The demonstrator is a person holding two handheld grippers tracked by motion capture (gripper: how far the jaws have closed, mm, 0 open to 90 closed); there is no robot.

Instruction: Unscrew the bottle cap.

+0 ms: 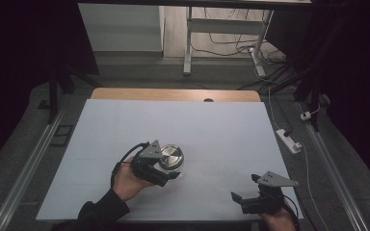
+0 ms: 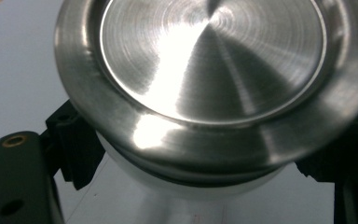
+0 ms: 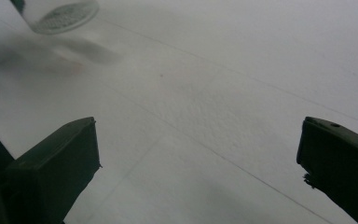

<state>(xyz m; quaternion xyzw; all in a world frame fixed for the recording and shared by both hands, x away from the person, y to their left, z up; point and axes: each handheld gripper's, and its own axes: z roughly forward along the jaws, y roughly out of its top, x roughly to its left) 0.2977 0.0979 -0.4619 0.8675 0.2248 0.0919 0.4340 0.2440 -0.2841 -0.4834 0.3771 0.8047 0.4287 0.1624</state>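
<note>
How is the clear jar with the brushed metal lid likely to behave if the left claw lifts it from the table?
The metal lid looks smooth and polished, so it is probably slippery. The jar below it seems to be clear glass or plastic: likely rigid, perhaps fragile. The left claw grips beneath the lid's overhanging rim, which may stop it slipping through.

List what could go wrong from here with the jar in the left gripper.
1. The left gripper clamps the clear jar just under its wide steel lid; smooth walls might slip.
2. The right gripper hangs open, apart from the jar, so nothing steadies it if it tips.
</note>
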